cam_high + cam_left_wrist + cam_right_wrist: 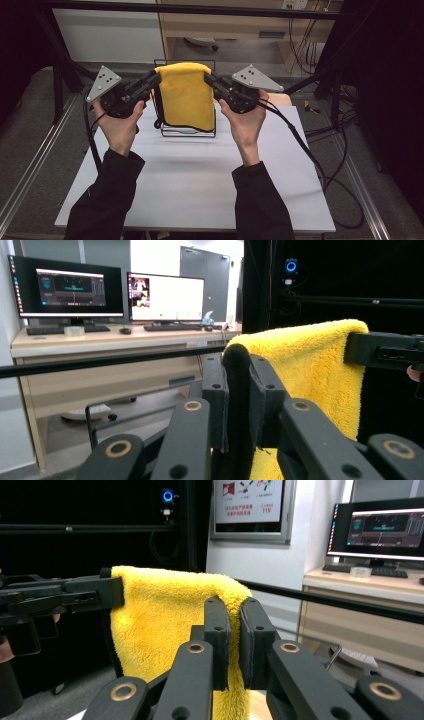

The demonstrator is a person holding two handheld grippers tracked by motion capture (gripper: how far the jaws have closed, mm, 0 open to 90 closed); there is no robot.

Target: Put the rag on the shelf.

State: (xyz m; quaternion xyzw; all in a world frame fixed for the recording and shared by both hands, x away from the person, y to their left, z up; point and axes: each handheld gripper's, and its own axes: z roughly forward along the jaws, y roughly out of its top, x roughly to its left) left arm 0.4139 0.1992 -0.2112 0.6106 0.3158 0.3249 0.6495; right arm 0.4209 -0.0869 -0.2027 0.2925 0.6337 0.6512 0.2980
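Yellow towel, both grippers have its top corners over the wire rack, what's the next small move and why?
Probably lift a little higher: the left gripper and right gripper each pinch a top corner of the yellow towel, but its bottom edge hangs inside the wire rack.

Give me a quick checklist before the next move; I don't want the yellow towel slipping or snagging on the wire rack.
1. Left gripper shut on the yellow towel at its top left corner: ok.
2. Right gripper shut on the top right corner: ok.
3. Top edge level between both grippers: ok.
4. Towel's lower edge free of the wire rack: cannot tell; it hangs at the base.
5. White table bare in front of the rack: ok.
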